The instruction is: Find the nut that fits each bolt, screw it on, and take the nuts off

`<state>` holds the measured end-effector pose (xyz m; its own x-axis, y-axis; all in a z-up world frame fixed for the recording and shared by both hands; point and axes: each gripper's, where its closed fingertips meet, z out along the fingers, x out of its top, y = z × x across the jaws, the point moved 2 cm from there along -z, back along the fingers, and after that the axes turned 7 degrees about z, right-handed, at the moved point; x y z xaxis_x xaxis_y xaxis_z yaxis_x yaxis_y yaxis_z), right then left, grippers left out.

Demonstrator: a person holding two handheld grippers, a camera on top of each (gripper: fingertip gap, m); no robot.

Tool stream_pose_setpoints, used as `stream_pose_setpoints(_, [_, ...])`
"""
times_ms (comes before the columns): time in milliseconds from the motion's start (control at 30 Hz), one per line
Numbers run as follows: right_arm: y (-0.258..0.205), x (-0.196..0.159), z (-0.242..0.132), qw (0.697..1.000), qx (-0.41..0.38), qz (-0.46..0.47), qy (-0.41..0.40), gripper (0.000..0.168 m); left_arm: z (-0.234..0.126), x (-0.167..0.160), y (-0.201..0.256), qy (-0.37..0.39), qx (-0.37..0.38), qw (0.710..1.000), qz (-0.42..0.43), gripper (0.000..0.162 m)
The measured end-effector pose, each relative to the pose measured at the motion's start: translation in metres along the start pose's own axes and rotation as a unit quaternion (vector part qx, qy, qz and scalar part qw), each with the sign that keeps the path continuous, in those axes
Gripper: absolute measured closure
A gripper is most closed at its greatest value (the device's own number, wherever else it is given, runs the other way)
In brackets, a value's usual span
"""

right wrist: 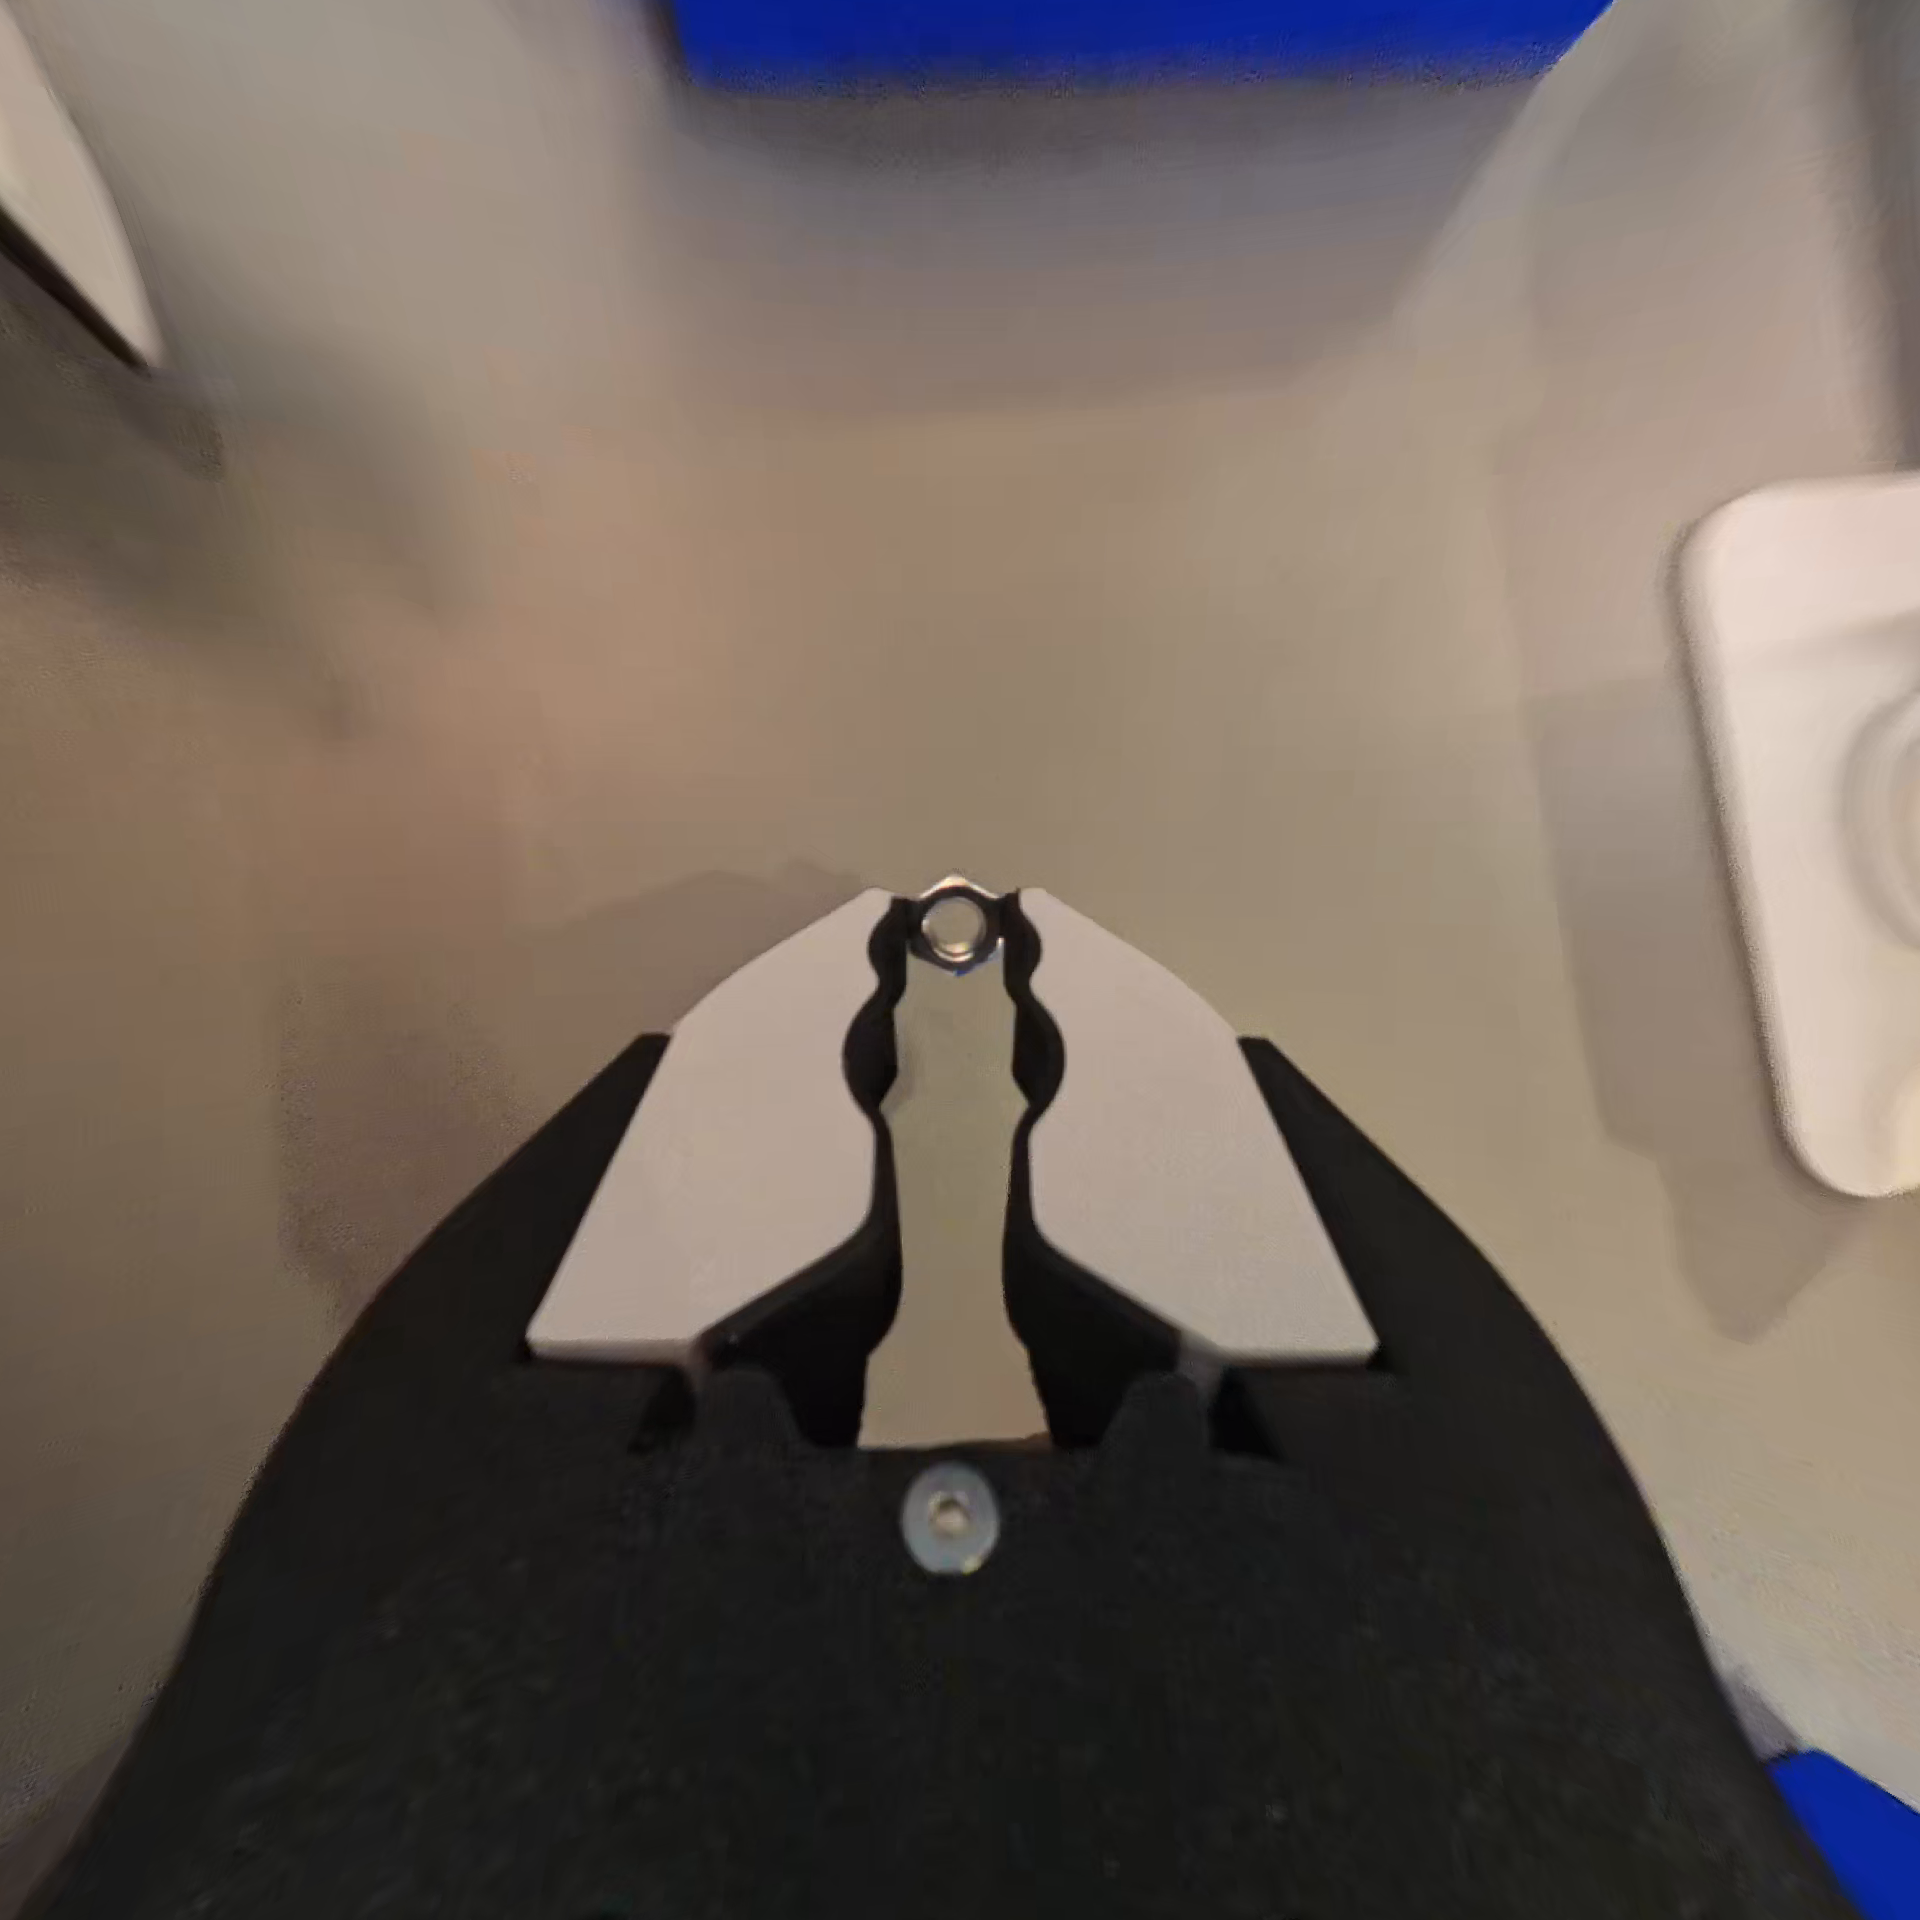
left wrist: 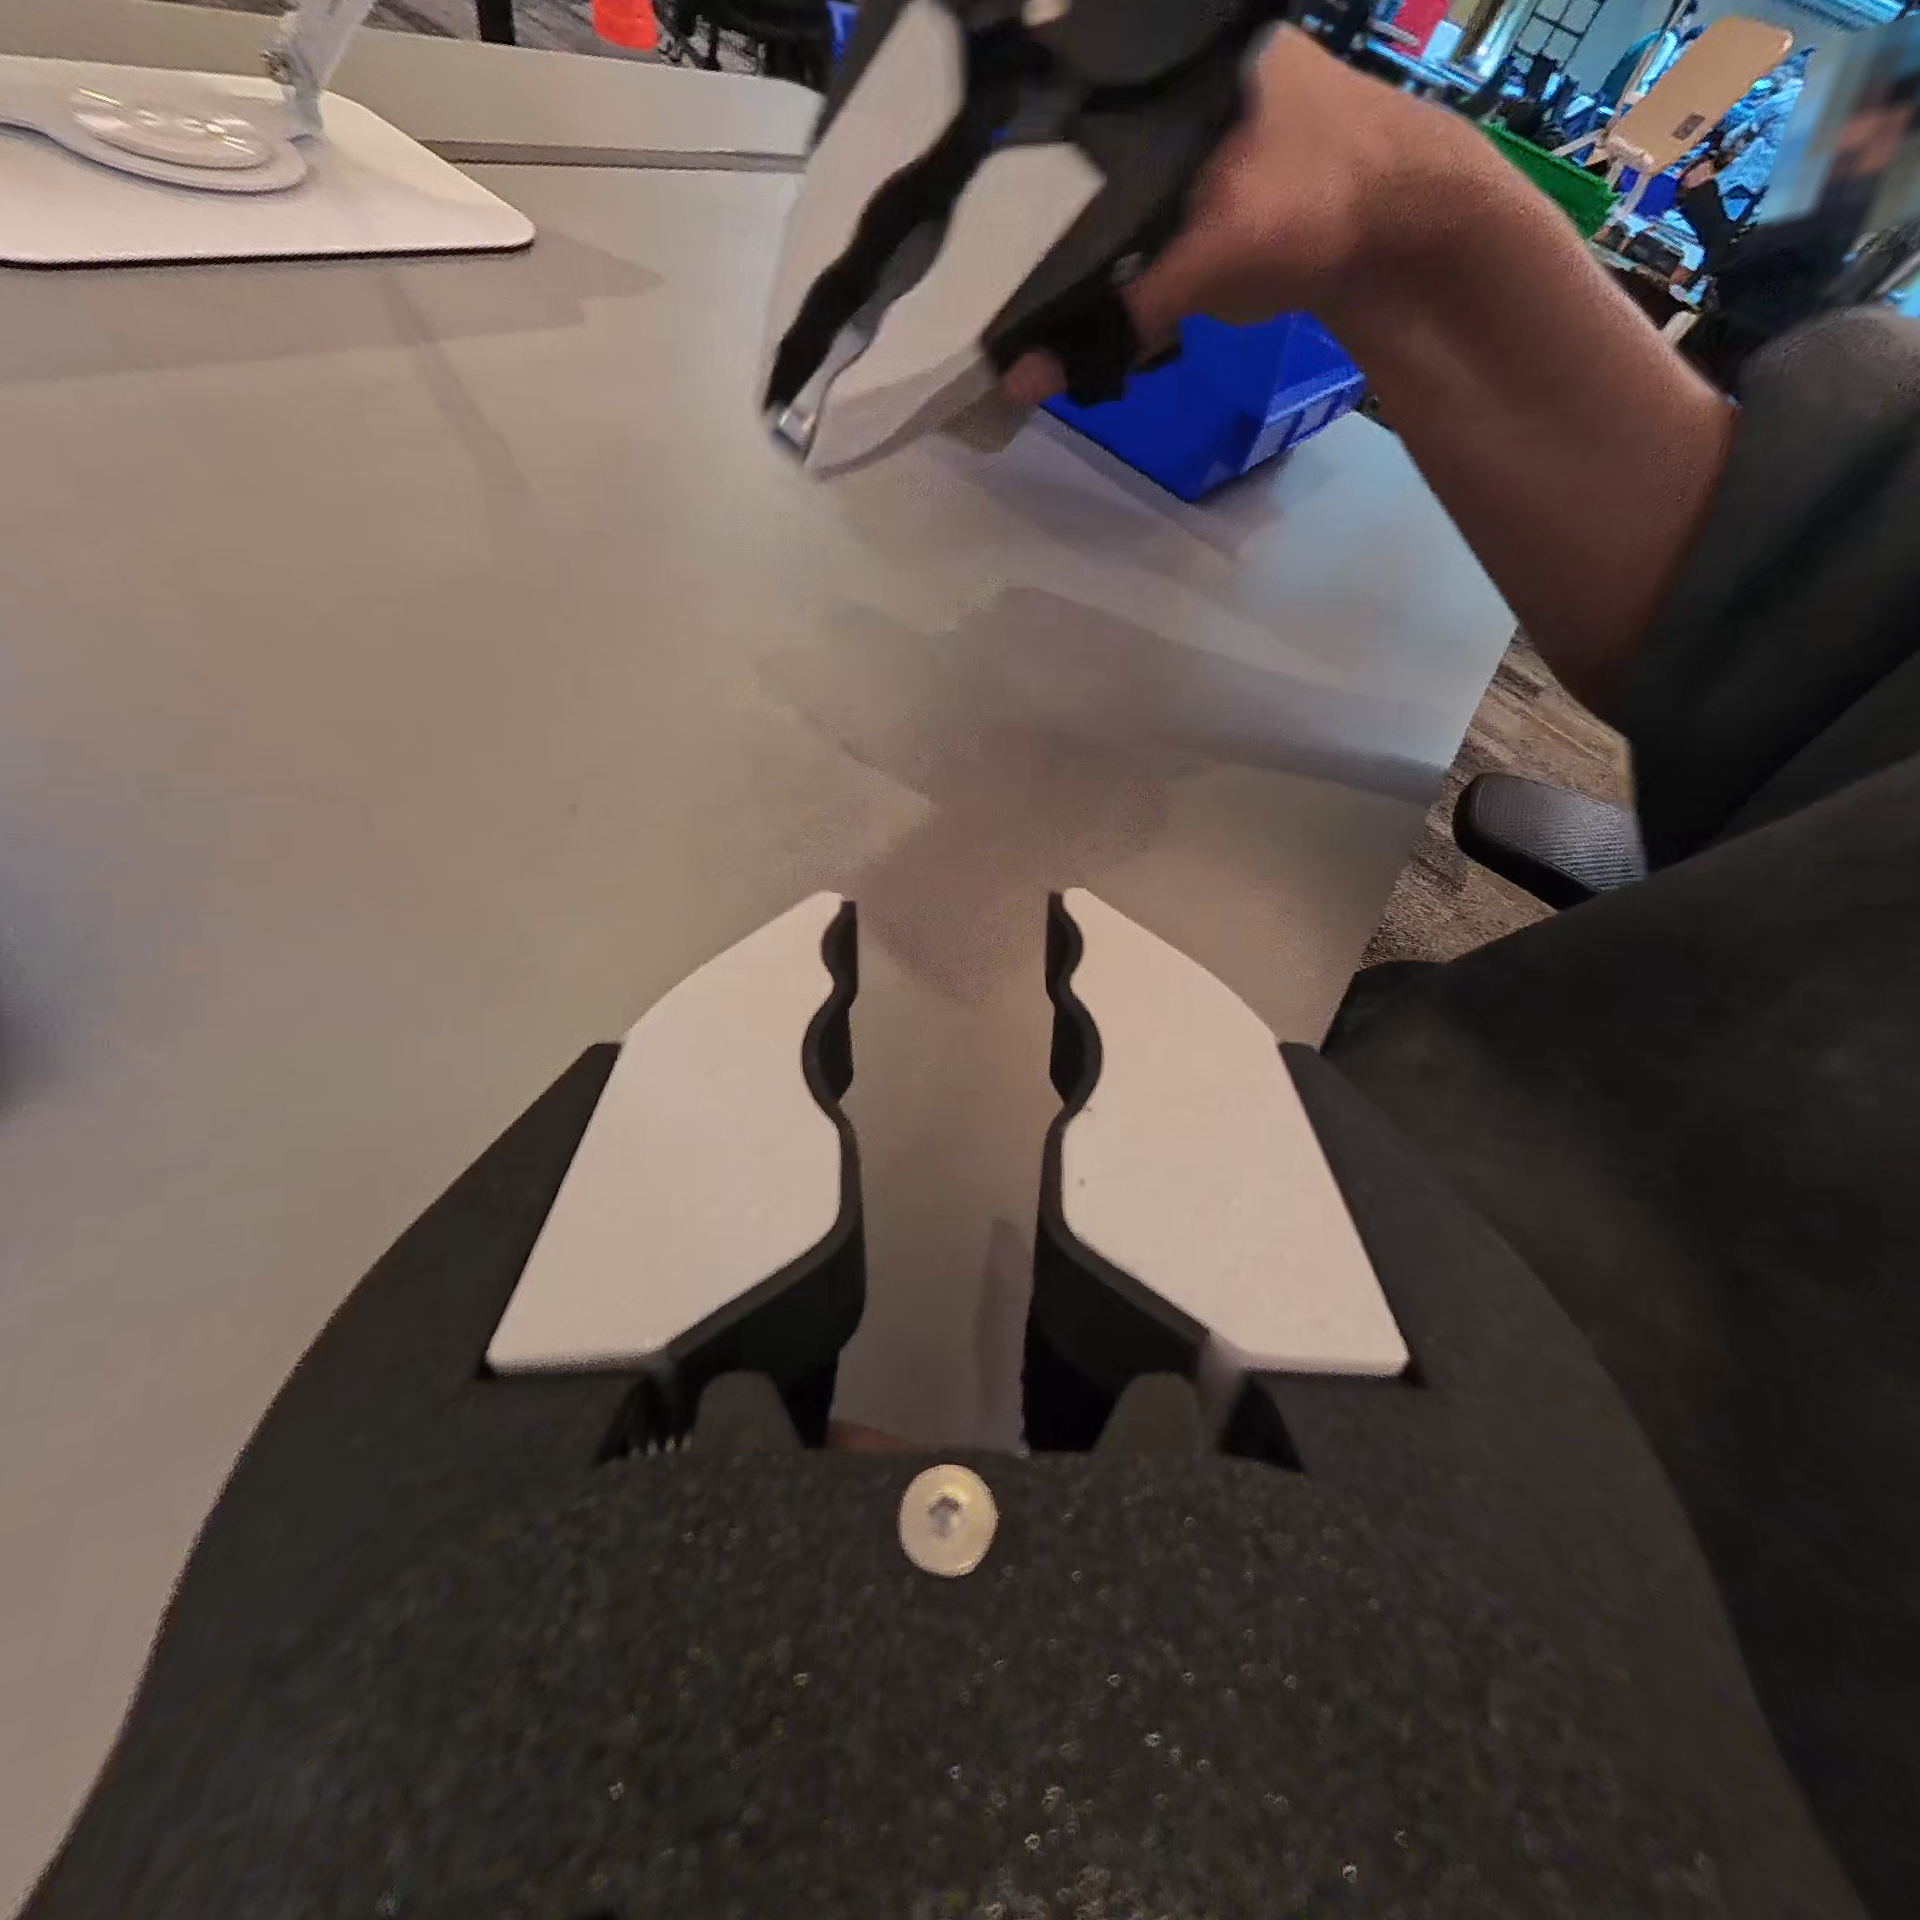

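No bolt can be made out from either side, and the blue bin (left wrist: 1216, 410) by the tabletop's (left wrist: 416, 727) far right edge is half hidden behind the right gripper (right wrist: 951, 902), so its contents cannot be told. That gripper is clenched on a small silver nut (right wrist: 949, 925) at its very tips, above the bare grey top, while the left gripper (left wrist: 951, 914) hovers with its fingers parted and empty. A white base plate (left wrist: 260, 197) sits at the far left corner, with a cluttered, blurred workshop beyond.

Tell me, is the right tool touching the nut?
Touching. The right wrist view shows the nut pinched between the tips of the right tool, both fingers pressing its sides.
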<state>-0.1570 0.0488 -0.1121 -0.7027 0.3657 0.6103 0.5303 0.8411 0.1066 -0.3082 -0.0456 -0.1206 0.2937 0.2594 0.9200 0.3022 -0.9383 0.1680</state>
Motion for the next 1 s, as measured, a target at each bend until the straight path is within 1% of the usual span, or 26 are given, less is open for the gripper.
stream_pose_setpoints(33, [-0.003,0.004,-0.012,0.998,-0.021,0.006,0.055,0.151,-0.001,0.0,-0.003,0.001,0.009,1.0,-0.003,0.128])
stream_pose_setpoints(67, [-0.007,0.006,-0.024,0.993,-0.038,0.017,0.109,0.151,-0.001,0.001,-0.006,0.002,0.016,1.0,-0.007,0.128])
stream_pose_setpoints(133, [-0.014,0.001,-0.046,0.97,-0.072,0.054,0.227,0.151,-0.002,0.004,-0.011,0.005,0.024,1.0,-0.017,0.127])
stream_pose_setpoints(167, [-0.016,-0.006,-0.055,0.953,-0.084,0.077,0.279,0.151,-0.003,0.006,-0.014,0.007,0.026,0.999,-0.019,0.126])
stream_pose_setpoints(233, [-0.017,-0.023,-0.076,0.91,-0.106,0.137,0.377,0.151,-0.009,0.013,-0.02,0.012,0.034,0.999,-0.012,0.126])
stream_pose_setpoints(300, [-0.021,-0.036,-0.093,0.874,-0.09,0.179,0.444,0.151,-0.017,0.022,-0.029,0.011,0.045,0.999,0.001,0.125])
stream_pose_setpoints(333, [-0.021,-0.042,-0.1,0.861,-0.092,0.184,0.464,0.151,-0.022,0.027,-0.035,0.008,0.055,0.998,0.01,0.126])
stream_pose_setpoints(367, [-0.021,-0.046,-0.104,0.857,-0.099,0.181,0.473,0.151,-0.028,0.033,-0.042,0.003,0.067,0.998,0.022,0.126])
stream_pose_setpoints(467, [-0.018,-0.055,-0.107,0.863,-0.125,0.162,0.463,0.151,-0.051,0.059,-0.072,0.004,0.111,0.993,0.04,0.128])
stream_pose_setpoints(533, [-0.017,-0.058,-0.108,0.863,-0.132,0.155,0.462,0.151,-0.068,0.075,-0.108,-0.013,0.158,0.987,0.035,0.13])
stream_pose_setpoints(633, [-0.017,-0.059,-0.107,0.861,-0.111,0.167,0.467,0.151,-0.084,0.089,-0.171,-0.089,0.223,0.969,0.055,0.126])
stream_pose_setpoints(700, [-0.021,-0.058,-0.107,0.861,-0.107,0.162,0.471,0.151,-0.086,0.09,-0.217,-0.159,0.259,0.949,0.09,0.124])
stream_pose_setpoints(767, [-0.026,-0.057,-0.101,0.87,-0.103,0.155,0.457,0.151,-0.079,0.086,-0.256,-0.237,0.265,0.926,0.125,0.124])
stream_pose_setpoints(900, [-0.03,-0.055,-0.092,0.884,-0.11,0.137,0.433,0.151,-0.044,0.079,-0.302,-0.346,0.214,0.889,0.211,0.123])
stream_pose_setpoints(933, [-0.03,-0.055,-0.091,0.885,-0.112,0.135,0.431,0.151,-0.036,0.073,-0.312,-0.376,0.2,0.875,0.23,0.123])
stream_pose_setpoints(1000, [-0.029,-0.056,-0.09,0.885,-0.109,0.138,0.43,0.151,-0.024,0.059,-0.33,-0.436,0.175,0.839,0.274,0.123])
